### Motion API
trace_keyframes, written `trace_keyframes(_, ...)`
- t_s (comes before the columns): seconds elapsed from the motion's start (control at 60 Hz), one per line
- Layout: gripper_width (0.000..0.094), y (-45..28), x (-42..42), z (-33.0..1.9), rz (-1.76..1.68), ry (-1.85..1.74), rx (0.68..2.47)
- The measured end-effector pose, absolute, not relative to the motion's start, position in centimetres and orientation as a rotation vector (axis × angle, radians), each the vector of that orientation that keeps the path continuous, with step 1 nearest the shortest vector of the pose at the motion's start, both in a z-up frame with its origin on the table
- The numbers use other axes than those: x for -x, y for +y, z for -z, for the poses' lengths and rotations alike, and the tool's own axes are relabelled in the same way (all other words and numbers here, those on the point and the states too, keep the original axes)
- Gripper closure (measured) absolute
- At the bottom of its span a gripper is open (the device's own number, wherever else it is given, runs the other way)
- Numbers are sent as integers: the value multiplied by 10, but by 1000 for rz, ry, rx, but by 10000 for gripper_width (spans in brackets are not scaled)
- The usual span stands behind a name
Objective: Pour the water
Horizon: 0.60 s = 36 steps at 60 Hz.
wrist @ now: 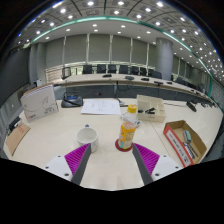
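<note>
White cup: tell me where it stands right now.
In the gripper view the white cup stands on the table, just ahead of the open tool's left finger, left of the yellow bottle.

You have one white paper cup (pixel 87 137) and one yellow plastic bottle (pixel 128 127) ahead. Two cardboard boxes (pixel 150 107) (pixel 185 141) sit on the counter (pixel 60 135).

The gripper (pixel 111 165) is held level, pointing forward, and only its two fingers show. The left finger (pixel 78 157) and the right finger (pixel 147 157) each carry a magenta pad on the inner face, and they angle in toward each other at the tips. A wide gap sits between them: the jaws stand apart, and nothing is pressed between the pads.
</note>
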<state>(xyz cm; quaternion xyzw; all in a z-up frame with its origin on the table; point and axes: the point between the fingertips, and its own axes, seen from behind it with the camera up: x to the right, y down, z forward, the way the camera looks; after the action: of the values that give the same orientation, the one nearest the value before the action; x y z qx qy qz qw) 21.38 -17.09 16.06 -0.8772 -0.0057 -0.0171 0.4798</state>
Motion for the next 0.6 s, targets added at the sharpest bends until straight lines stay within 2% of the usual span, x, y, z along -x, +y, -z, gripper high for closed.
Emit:
trace_keyframes(0.117, 78, -234, -181, -194, 56, 11, 2149)
trace_keyframes(0.25, 77, -293, -148, -216, 64, 6, 2167)
trace_keyframes(0.6, 78, -369, -122, -228, 84, 15, 2198)
